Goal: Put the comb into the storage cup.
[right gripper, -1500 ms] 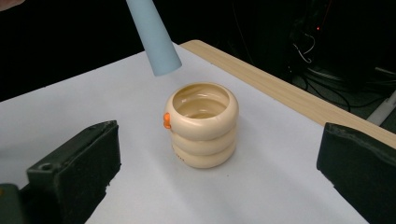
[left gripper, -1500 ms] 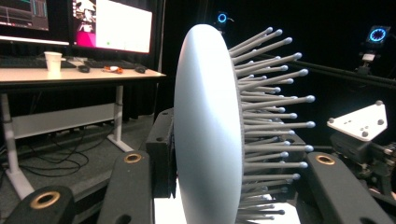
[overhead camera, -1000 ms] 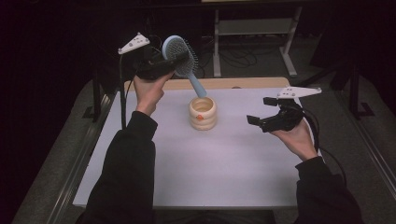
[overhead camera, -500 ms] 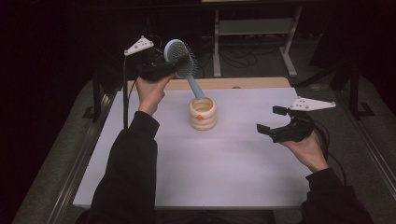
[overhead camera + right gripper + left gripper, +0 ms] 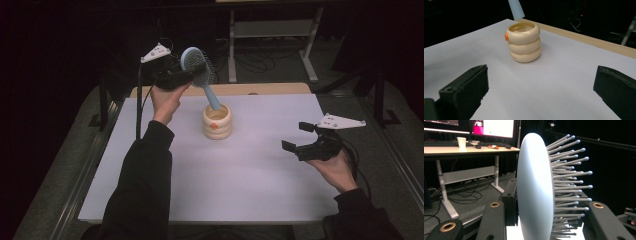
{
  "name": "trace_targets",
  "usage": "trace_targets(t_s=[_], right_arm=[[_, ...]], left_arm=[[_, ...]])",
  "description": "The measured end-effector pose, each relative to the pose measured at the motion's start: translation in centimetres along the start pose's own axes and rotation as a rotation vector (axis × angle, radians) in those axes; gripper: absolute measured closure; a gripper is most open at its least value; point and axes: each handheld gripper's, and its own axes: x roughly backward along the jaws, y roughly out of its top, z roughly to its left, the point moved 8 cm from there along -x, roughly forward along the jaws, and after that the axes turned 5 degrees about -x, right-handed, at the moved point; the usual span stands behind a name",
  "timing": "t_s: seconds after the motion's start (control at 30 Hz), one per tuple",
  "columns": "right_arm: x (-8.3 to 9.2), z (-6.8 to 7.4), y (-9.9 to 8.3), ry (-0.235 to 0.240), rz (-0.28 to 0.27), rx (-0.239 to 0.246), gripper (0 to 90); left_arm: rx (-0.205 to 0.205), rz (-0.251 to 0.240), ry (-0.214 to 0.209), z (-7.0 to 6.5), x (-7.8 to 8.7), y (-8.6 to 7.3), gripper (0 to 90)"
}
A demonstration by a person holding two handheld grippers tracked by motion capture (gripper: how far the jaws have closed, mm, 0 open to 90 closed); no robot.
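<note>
The left tongs pinch the round head of a light blue plastic hairbrush with grey pins. In the left gripper view the two black jaws press on the brush head from both sides, one on its smooth back and one in among the pins. The brush is up in the air at about 11 o'clock on the desk, and it is tilted. Its handle points down and toward 4 o'clock, and the tip of the handle sits at the mouth of a cream-coloured cup shaped like three stacked rings. I cannot tell if the tip touches the cup. The cup stands upright near the middle of the desk, a bit toward 12 o'clock, and it has a small orange spot on its side.

The right tongs are spread wide with nothing between them. They hang low over the desk at about 3 o'clock, well apart from the cup, and they point at it. In the right gripper view the cup stands between the two jaws but far off, with the blue handle tip just above its rim.

The desk is covered by a flat white sheet. A strip of light wood shows along its far edge at 12 o'clock.
</note>
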Motion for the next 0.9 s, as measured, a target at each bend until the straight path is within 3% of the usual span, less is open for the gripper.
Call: trace_targets(t_s=[0.3, 0.9], right_arm=[[0.8, -0.2, -1.0, -0.001, -0.021, -0.004, 0.0], [1.5, -0.8, -2.6, -0.019, -0.028, -0.01, 0.0]], left_arm=[[-0.007, 0.025, 0.012, 0.4, -0.4, -0.9, 53.8], [0.038, 0.056, 0.005, 1.1, -1.4, -4.1, 53.8]])
